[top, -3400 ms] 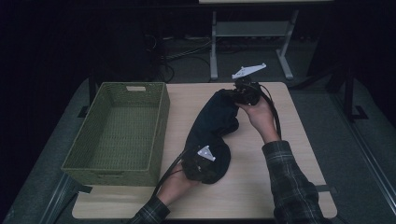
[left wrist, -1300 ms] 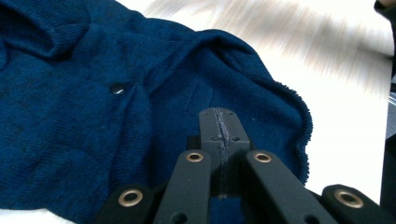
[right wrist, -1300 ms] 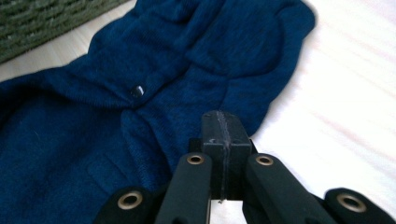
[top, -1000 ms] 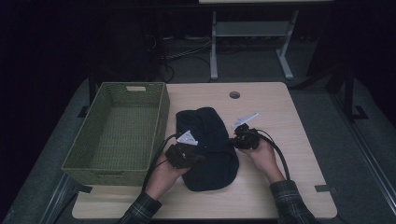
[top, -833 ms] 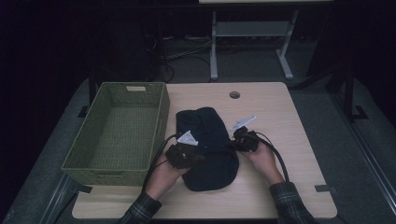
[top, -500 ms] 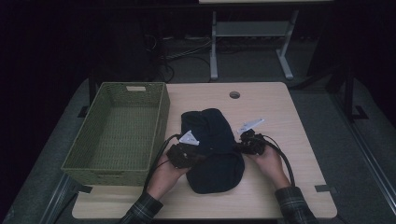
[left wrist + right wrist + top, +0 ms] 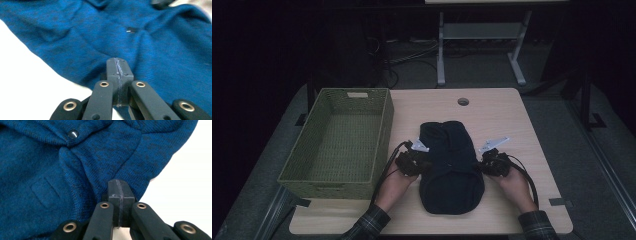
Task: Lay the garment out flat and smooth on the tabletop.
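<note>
While pressed together, left tool (image 7: 424, 162), right tool (image 7: 479, 164), flanking blue knit garment (image 7: 451, 170), on table (image 7: 512, 120).

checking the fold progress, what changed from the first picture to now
The blue garment, earlier stretched slantwise between the claws, now lies as a compact bundle squarely mid-table. The right claw came from the far right toward the person; the left claw shifted a little away from the person. Both are shut at the garment's side edges. The green basket stayed put.

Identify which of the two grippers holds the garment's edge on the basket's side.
The left gripper: it is clamped on the blue garment edge facing the green basket; the right gripper holds the opposite edge.
</note>
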